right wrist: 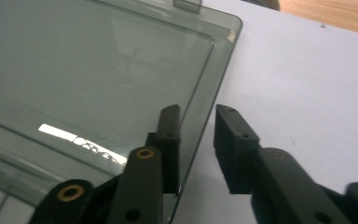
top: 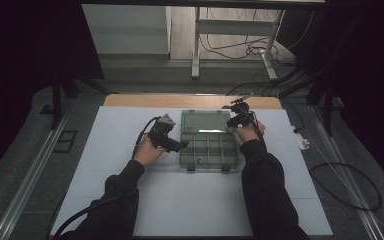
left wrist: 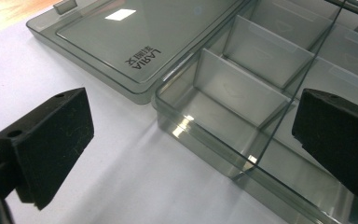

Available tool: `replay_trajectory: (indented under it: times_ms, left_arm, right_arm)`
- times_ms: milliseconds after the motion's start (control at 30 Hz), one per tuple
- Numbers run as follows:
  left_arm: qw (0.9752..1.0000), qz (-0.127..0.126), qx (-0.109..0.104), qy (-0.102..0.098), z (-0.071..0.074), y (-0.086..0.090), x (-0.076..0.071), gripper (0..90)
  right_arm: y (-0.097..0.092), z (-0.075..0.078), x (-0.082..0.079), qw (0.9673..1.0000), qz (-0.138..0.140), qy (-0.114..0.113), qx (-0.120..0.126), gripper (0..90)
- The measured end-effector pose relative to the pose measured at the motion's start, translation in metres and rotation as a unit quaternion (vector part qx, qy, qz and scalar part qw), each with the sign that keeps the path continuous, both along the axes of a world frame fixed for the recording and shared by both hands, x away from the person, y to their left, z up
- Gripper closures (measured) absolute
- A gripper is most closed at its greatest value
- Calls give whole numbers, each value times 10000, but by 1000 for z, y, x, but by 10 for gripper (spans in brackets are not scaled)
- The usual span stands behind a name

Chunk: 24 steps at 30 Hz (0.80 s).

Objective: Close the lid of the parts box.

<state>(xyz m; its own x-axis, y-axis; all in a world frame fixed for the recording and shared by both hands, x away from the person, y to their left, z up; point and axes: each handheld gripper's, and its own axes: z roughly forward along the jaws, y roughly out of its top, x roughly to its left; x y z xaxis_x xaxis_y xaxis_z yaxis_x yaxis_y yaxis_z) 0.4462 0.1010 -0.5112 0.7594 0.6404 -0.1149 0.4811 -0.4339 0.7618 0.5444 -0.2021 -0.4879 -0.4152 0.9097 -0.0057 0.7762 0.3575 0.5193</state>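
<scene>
Smoky clear organizer box (top: pixel 208 146) lying open, left tool (left wrist: pixel 191 140) wide, right tool (right wrist: pixel 196 140) narrow astride lid (right wrist: pixel 98 70) edge

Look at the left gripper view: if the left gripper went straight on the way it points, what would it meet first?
Probably the near side wall of the clear compartment box. The left gripper has its fingers wide open, and that wall lies between and just ahead of them. The flat-lying lid sits further off; depth is hard to judge.

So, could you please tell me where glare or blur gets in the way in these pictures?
High view: dim, dark at the sides, with a bright streak of glare on the box lid. Left gripper view: sharp, with a white reflection on the lid and glints in the compartments. Right gripper view: a glare streak on the lid; the right tongs look soft, being so near.
</scene>
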Motion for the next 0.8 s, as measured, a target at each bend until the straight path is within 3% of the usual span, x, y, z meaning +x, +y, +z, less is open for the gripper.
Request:
replay_trajectory:
  times_ms: [267, 500, 667, 800]
  left_arm:
    - [10000, 46, 87, -1, -1, 0, 0, 0]
    - [9998, 171, 135, 51, 1, 0, 1, 0]
    - [9988, 448, 182, 18, 5, 2, 1, 0]
    - [9989, 420, 173, 61, 6, 5, 3, 0]
  right_arm:
    - [2, -1, 4, 9988, -459, 114, 104, 837]
    - [9, 1, 5, 9950, -965, 238, 43, 878]
    - [12, 2, 4, 9937, -1091, 222, 156, 891]
    - [12, 4, 2, 9933, -1134, 155, 169, 893]
